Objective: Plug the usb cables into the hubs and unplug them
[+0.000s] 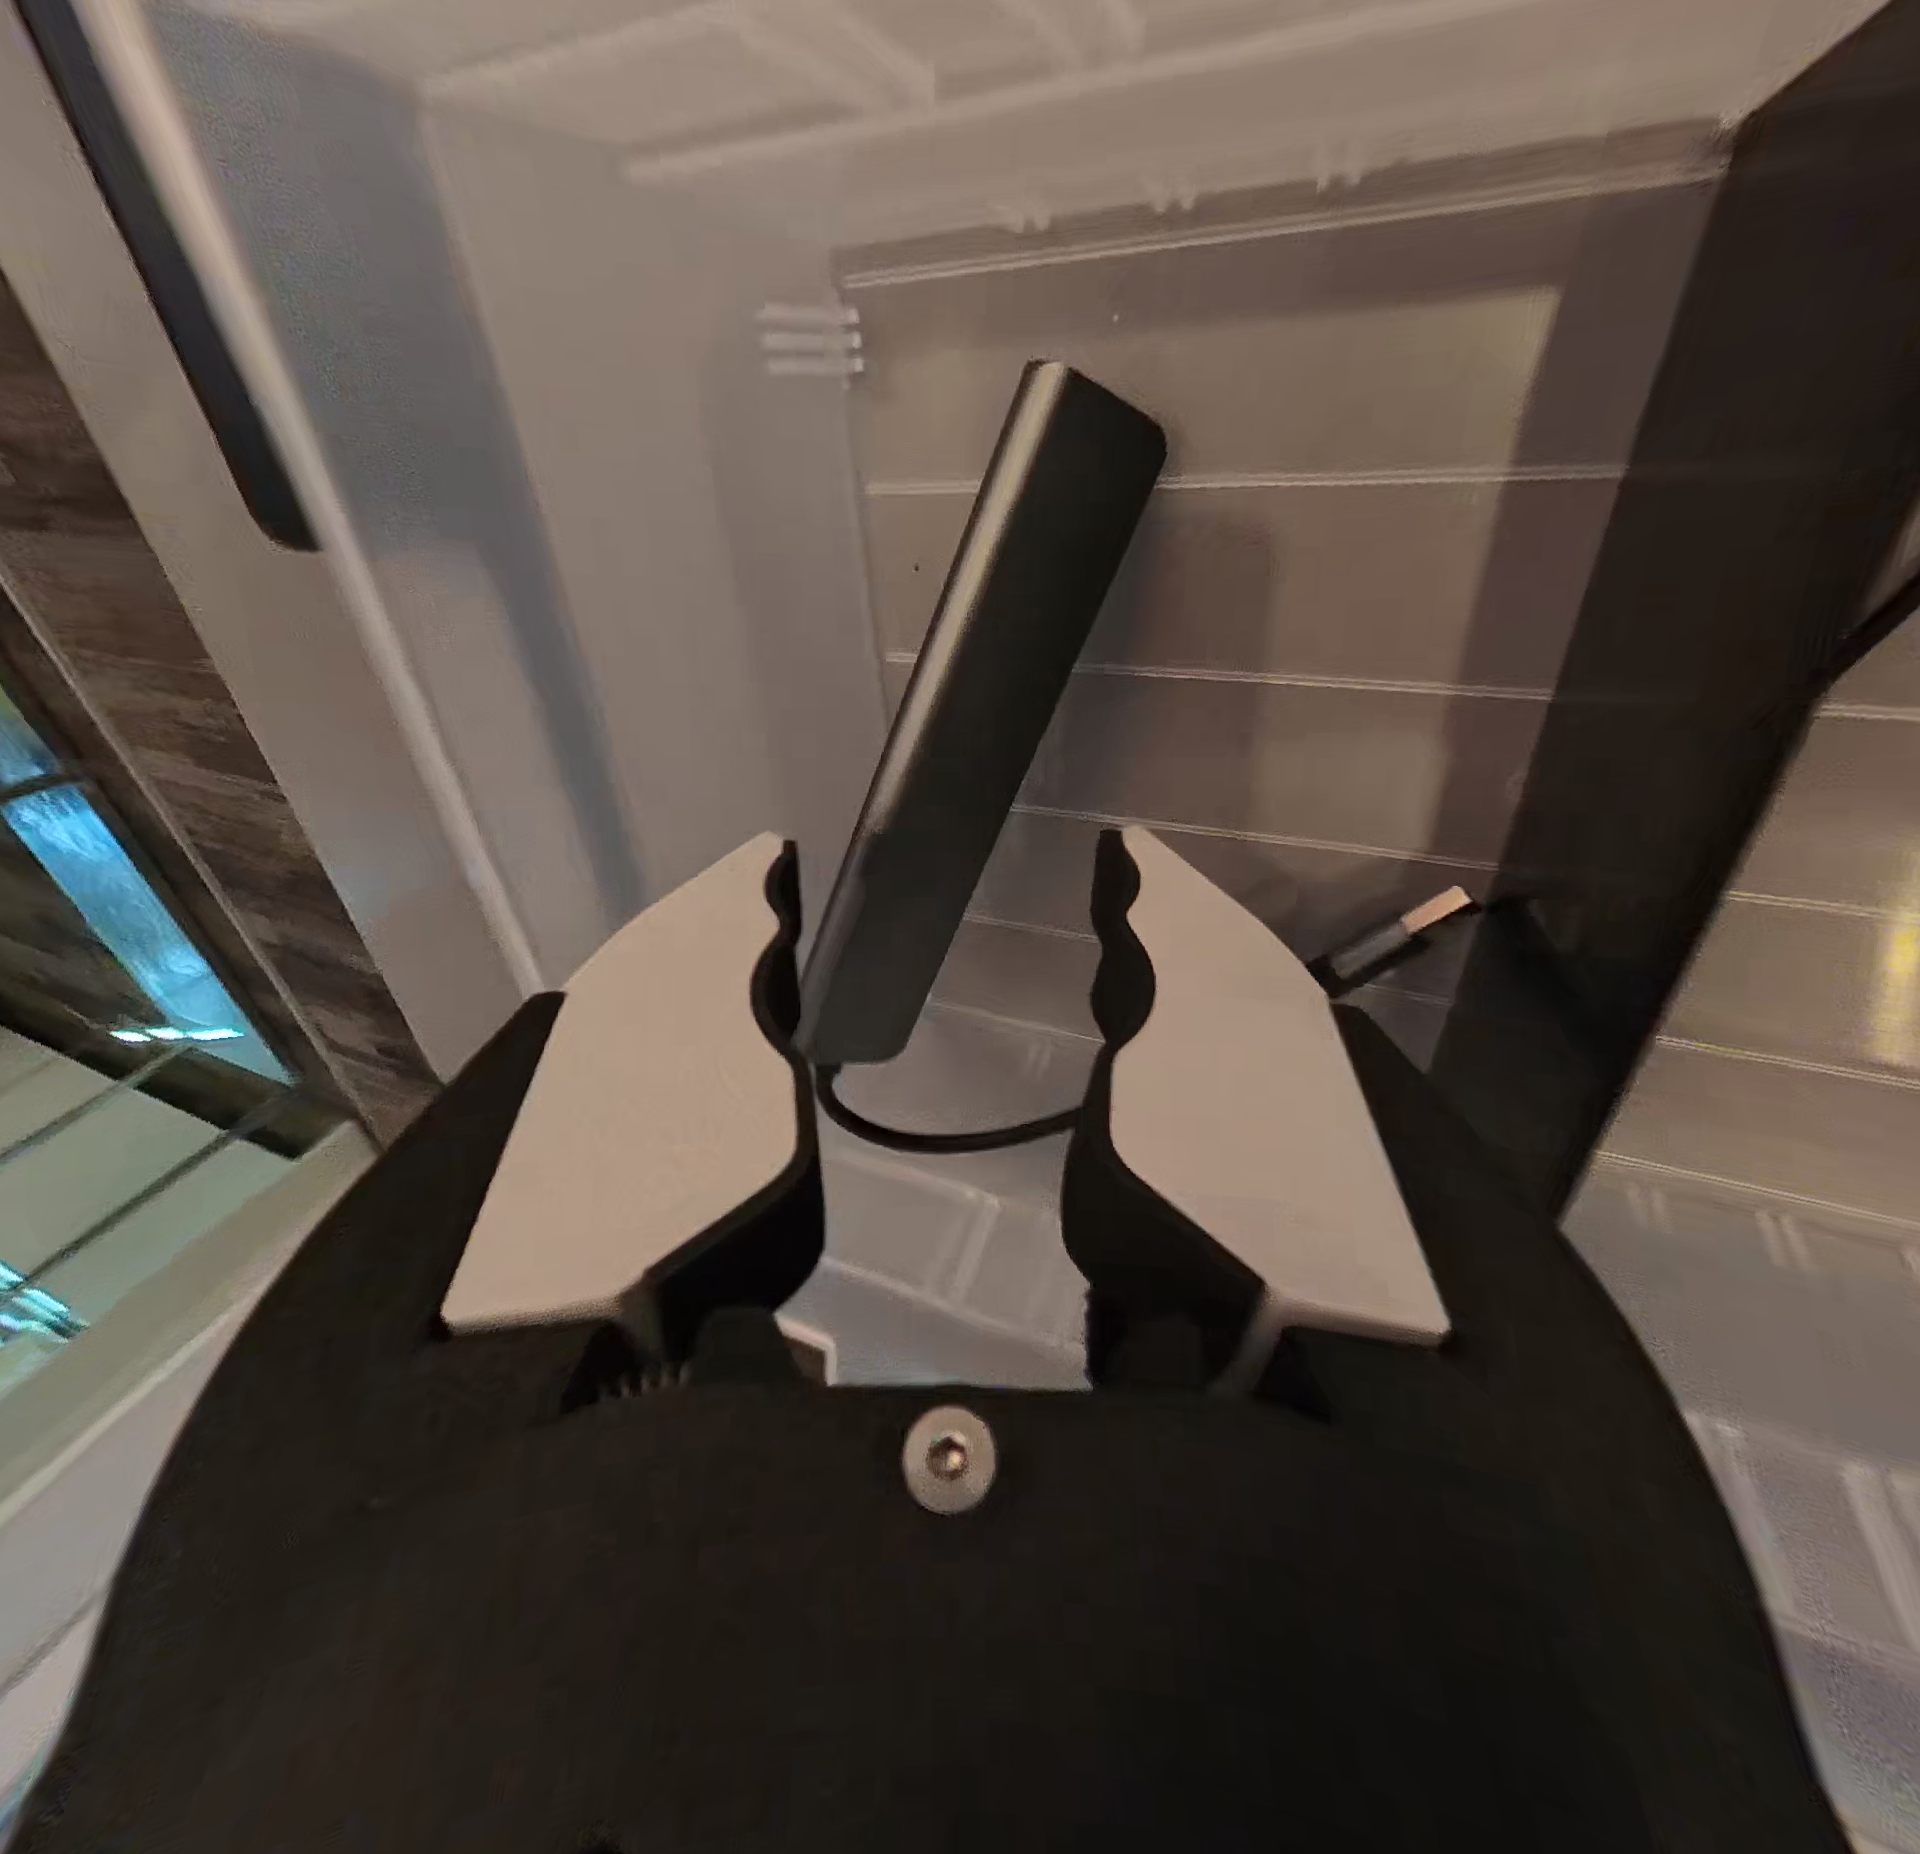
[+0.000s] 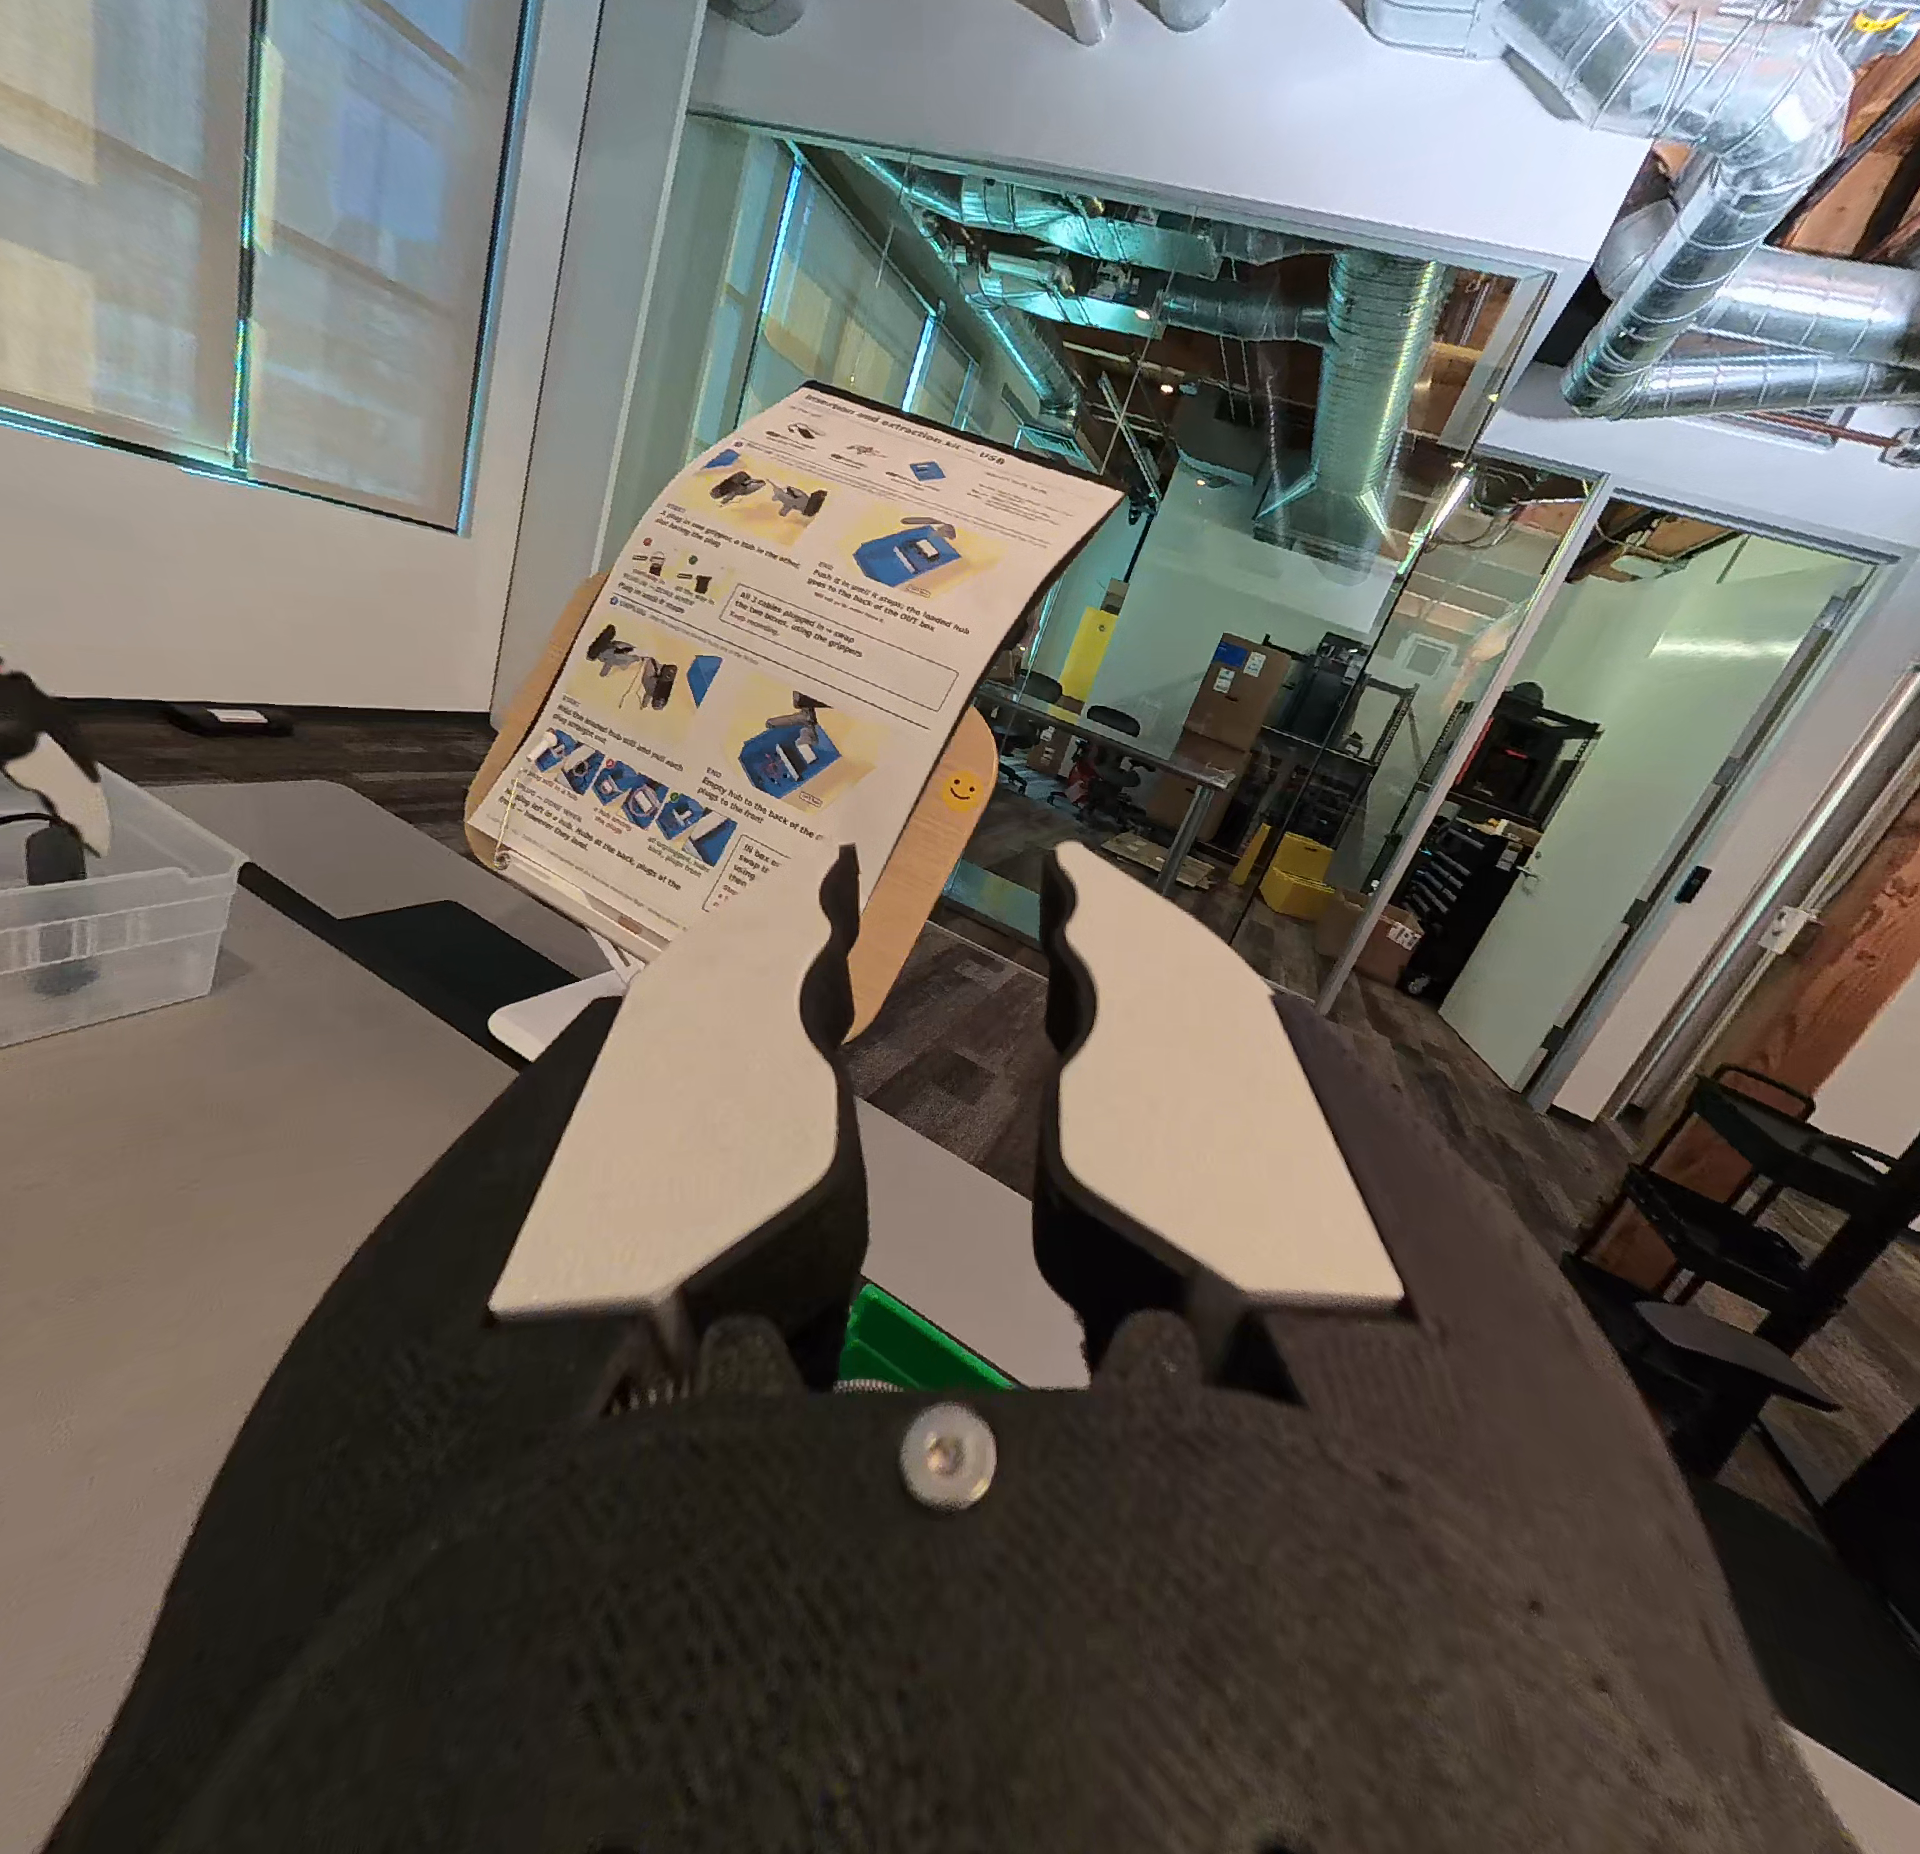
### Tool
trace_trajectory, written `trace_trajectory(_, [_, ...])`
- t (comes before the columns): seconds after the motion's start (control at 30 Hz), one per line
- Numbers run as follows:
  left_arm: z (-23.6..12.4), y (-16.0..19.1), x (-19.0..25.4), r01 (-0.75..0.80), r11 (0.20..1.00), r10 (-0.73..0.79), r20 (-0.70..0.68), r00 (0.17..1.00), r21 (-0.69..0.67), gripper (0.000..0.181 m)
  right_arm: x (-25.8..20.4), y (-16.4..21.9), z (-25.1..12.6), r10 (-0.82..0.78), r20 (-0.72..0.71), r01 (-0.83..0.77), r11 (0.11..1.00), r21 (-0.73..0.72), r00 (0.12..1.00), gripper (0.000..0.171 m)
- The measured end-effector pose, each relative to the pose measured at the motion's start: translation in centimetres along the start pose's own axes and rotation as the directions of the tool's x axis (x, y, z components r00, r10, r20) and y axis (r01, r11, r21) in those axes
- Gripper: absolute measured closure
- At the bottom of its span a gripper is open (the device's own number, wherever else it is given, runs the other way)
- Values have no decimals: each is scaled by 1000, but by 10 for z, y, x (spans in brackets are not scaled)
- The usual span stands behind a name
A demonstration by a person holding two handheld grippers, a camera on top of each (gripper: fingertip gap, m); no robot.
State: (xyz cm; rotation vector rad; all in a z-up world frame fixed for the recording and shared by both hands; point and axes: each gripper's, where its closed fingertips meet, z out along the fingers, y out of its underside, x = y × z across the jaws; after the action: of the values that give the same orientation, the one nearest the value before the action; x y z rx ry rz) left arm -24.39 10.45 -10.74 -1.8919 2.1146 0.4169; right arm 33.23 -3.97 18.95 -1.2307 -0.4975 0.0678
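- Your left gripper (image 1: 945, 931) has its jaws spread, and the dark hub (image 1: 987, 703) stands tilted between their tips, against the left finger (image 1: 665, 1077).
- Hub's cable (image 1: 935, 1134) disappears behind the right finger; a plug (image 1: 1403, 931) lies right of the jaws, half hidden.
- Your right gripper (image 2: 948, 931) is spread on nothing, facing a sheet (image 2: 810, 651); its bin (image 2: 114, 900) is cut off at far left.

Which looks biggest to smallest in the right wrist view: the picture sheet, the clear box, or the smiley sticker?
1. Picture sheet, by far the largest.
2. Clear box, cut off at the left edge, so its full size is unsure.
3. Smiley sticker, tiny.
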Motion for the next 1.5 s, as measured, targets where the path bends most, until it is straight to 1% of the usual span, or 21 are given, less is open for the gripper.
trace_trajectory(0.1, [16,2,2,-88,995,88,-15,996,-43,126,-4,0,2,5,16,-5,1000,2,1000,138])
trace_trajectory(0.17, [27,7,5,-127,989,125,-33,992,-74,129,-5,2,5,8,25,-7,1000,-6,1000,138])
trace_trajectory(0.23, [34,11,2,-165,981,164,-12,986,-104,133,-6,7,8,4,28,-4,1000,-26,1000,139])
trace_trajectory(0.33, [42,13,-1,-179,976,183,23,983,-119,147,-8,12,12,-8,33,10,998,-56,999,139])
trace_trajectory(0.43, [40,15,-4,-172,976,180,51,982,-137,148,-10,14,13,-12,47,15,998,-62,999,139])
trace_trajectory(0.53, [26,16,-12,-120,979,139,108,984,-165,148,-8,15,11,-8,47,11,998,-59,999,139])
trace_trajectory(0.6, [4,15,-24,-40,987,66,164,984,-158,148,-5,13,8,3,45,-1,999,-44,999,140])
trace_trajectory(0.67, [-28,11,-37,10,991,21,234,972,-132,148,-3,10,5,22,44,-21,1000,-22,999,141])
trace_trajectory(0.77, [-92,3,-61,56,993,-14,355,935,-108,148,1,7,1,36,39,-36,999,-2,999,141])
trace_trajectory(0.83, [-141,-5,-75,71,992,-19,430,903,-106,148,2,3,-2,38,37,-38,999,11,999,141])
trace_trajectory(0.93, [-212,-37,-87,79,995,-35,491,871,-68,148,3,-4,-8,38,37,-39,998,39,999,141])
trace_trajectory(1.0, [-243,-72,-83,77,997,-63,471,880,-9,148,4,-9,-13,50,41,-52,997,57,998,143])
trace_trajectory(1.03, [-249,-94,-74,81,996,-87,423,902,30,148,3,-11,-16,55,51,-58,996,64,997,145])
trace_trajectory(1.07, [-249,-119,-62,83,994,-103,360,927,71,148,2,-12,-19,60,66,-65,996,67,996,146])
trace_trajectory(1.13, [-232,-172,-26,33,986,-67,207,976,164,148,2,-15,-24,76,83,-83,993,80,994,146])
trace_trajectory(1.2, [-202,-222,6,-20,967,-9,114,993,256,148,3,-17,-29,94,94,-102,991,90,991,146])
trace_trajectory(1.23, [-182,-240,25,-10,964,2,32,999,265,148,4,-17,-31,100,100,-110,990,89,990,146])
trace_trajectory(1.3, [-141,-270,51,0,965,21,-77,997,263,148,6,-14,-34,103,102,-112,991,80,989,146])
trace_trajectory(1.37, [-103,-293,71,-29,966,68,-145,987,255,148,9,-12,-37,111,99,-119,990,70,989,147])
trace_trajectory(1.43, [-74,-313,83,-53,969,98,-179,979,240,148,11,-8,-40,170,114,-175,984,44,979,147])
trace_trajectory(1.5, [-53,-328,91,-23,975,81,-256,963,220,148,10,-11,-44,224,159,-236,970,57,961,147])
